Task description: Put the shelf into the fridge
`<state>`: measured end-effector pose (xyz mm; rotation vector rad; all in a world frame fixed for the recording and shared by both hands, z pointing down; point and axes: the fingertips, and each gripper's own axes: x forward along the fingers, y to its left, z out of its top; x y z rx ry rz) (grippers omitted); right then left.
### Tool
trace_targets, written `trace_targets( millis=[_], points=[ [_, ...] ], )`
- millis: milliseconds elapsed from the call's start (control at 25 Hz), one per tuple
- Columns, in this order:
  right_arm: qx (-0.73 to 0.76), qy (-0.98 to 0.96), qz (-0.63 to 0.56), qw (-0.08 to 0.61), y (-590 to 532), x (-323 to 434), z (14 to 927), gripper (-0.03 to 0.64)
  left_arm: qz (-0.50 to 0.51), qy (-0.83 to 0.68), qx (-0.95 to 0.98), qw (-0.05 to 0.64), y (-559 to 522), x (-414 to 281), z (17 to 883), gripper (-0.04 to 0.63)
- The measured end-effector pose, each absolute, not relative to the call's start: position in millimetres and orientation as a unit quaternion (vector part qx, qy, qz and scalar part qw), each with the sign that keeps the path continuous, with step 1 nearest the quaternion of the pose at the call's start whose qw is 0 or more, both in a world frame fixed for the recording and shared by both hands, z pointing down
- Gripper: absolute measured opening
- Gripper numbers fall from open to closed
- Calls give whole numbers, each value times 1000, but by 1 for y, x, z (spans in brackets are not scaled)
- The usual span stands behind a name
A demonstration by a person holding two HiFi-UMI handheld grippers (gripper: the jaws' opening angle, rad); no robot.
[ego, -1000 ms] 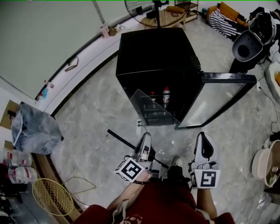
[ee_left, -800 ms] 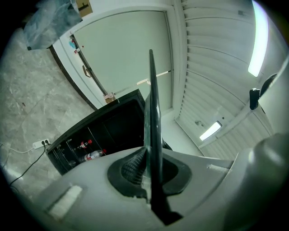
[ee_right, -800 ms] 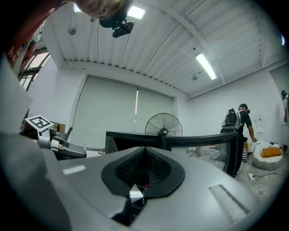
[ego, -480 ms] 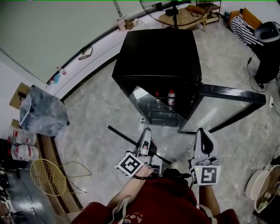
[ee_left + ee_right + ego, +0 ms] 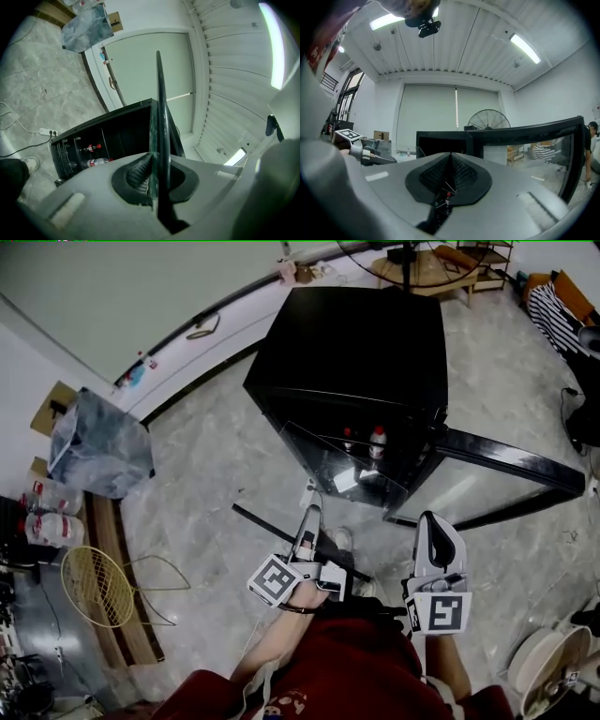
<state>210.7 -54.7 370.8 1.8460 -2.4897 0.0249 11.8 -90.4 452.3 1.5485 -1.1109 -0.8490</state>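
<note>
1. Firmly closed: left gripper [image 5: 309,521], one of two. Its ribbed black pads pinch the shelf [image 5: 157,103] by the near edge. In the left gripper view the shelf shows edge-on, a thin dark blade rising from between the jaws.
2. Right gripper [image 5: 451,157]: jaws together, nothing between the ribbed pads. In the head view it sits beside the left one, apart from the shelf.
3. Shelf, one: flat rectangular pane of clear glass with one long black trim strip along the near side. It is tilted and held out before the open front of the fridge [image 5: 366,343]. Cannot tell whether the far edge has crossed the opening.
4. Fridge, one: small black box with a smooth glossy top, standing on the floor [image 5: 206,512]. Its one door [image 5: 497,474], a black frame around a glass panel, is swung wide open on the right.
5. Inside: two bottles [image 5: 378,442], clear-bodied with red caps, upright and side by side.
6. Floor: grey marbled tiles, polished. One white power strip [image 5: 307,495] lies just before the fridge's foot.
7. Well to the left: one crumpled grey plastic sack [image 5: 98,442] and one round yellow wire basket [image 5: 94,585].
</note>
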Motion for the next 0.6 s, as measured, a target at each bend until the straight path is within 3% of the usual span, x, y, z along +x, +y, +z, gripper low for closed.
trace_targets(
  millis=[600],
  points=[
    [572,-817,-7,71,-97,184,388,0,-444,-416,582,540,-155,9,491,17]
  ],
)
